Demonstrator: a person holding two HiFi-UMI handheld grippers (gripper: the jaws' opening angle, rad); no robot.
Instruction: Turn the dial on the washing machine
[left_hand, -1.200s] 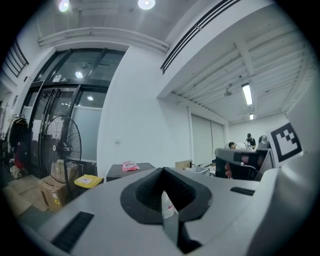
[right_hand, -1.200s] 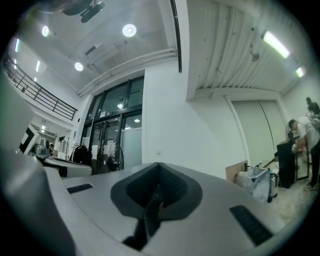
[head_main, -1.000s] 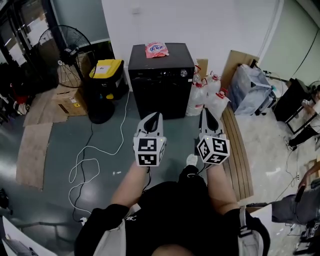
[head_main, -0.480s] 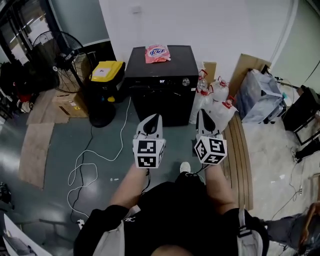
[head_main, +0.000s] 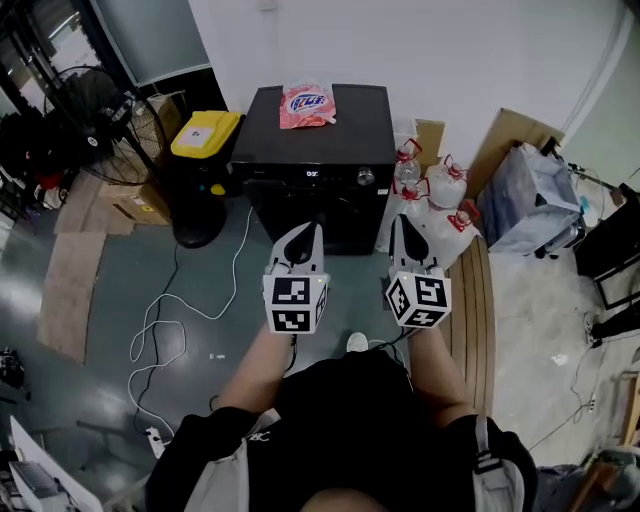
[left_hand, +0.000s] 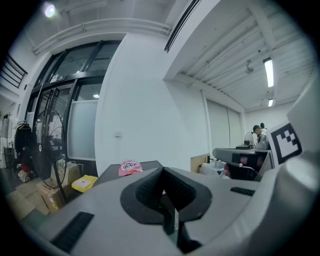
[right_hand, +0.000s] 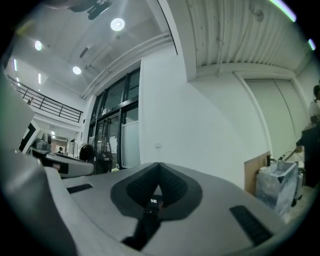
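The black washing machine (head_main: 300, 190) stands against the white wall, ahead of both grippers. Its silver dial (head_main: 365, 177) sits at the right end of the control strip, beside a small lit display (head_main: 312, 174). A pink bag (head_main: 307, 105) lies on its top. My left gripper (head_main: 312, 230) and right gripper (head_main: 397, 222) are held side by side, pointing at the machine's front and well short of it. Both are shut with nothing in them. In the right gripper view the display (right_hand: 153, 201) shows through the gap below the closed tips (right_hand: 158, 165). The left gripper view shows the pink bag (left_hand: 130, 167).
A standing fan (head_main: 100, 120), a black bin with a yellow lid (head_main: 205, 135) and cardboard boxes (head_main: 120, 205) are left of the machine. Water jugs (head_main: 440, 190), a covered bundle (head_main: 535, 195) and wooden planks (head_main: 475, 300) are to its right. A white cable (head_main: 165, 320) trails over the floor.
The person has walked toward the washing machine, which now looks larger and nearer. Both grippers stay side by side and shut.
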